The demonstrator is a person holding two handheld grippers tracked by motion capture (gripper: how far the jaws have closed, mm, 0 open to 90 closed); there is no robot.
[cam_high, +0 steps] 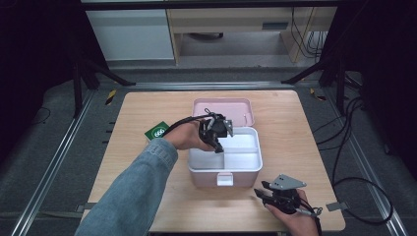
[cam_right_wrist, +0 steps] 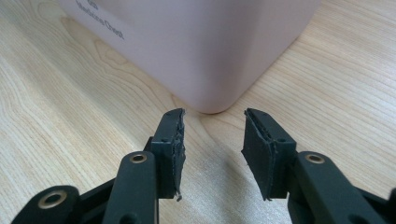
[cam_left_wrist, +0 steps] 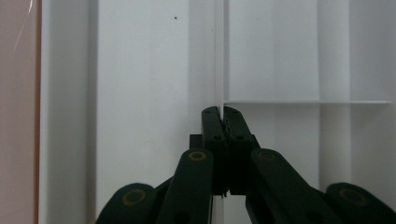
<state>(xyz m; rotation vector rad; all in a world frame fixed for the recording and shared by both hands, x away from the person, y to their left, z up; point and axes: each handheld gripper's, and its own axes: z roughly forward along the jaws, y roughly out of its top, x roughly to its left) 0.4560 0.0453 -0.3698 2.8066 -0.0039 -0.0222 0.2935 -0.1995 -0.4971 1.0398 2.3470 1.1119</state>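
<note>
A pink box (cam_high: 204, 178) stands open mid-table, its lid (cam_high: 223, 109) tipped back. Inside it sits a white tray (cam_high: 246, 160) split into compartments. My left gripper (cam_high: 218, 146) reaches down into the tray's left part. In the left gripper view, the left gripper (cam_left_wrist: 221, 112) is shut on the tray's thin upright divider (cam_left_wrist: 218, 56), which runs between the jaws. My right gripper (cam_high: 261, 190) rests low on the table by the box's front right corner. In the right gripper view, the right gripper (cam_right_wrist: 212, 122) is open, with the pink box's rounded corner (cam_right_wrist: 205, 51) just ahead and nothing between the jaws.
A green and white packet (cam_high: 157, 132) lies on the wooden table (cam_high: 295, 128) left of the box, partly behind the left hand. Cables trail over the floor to the right of the table. Bare table lies on both sides of the box.
</note>
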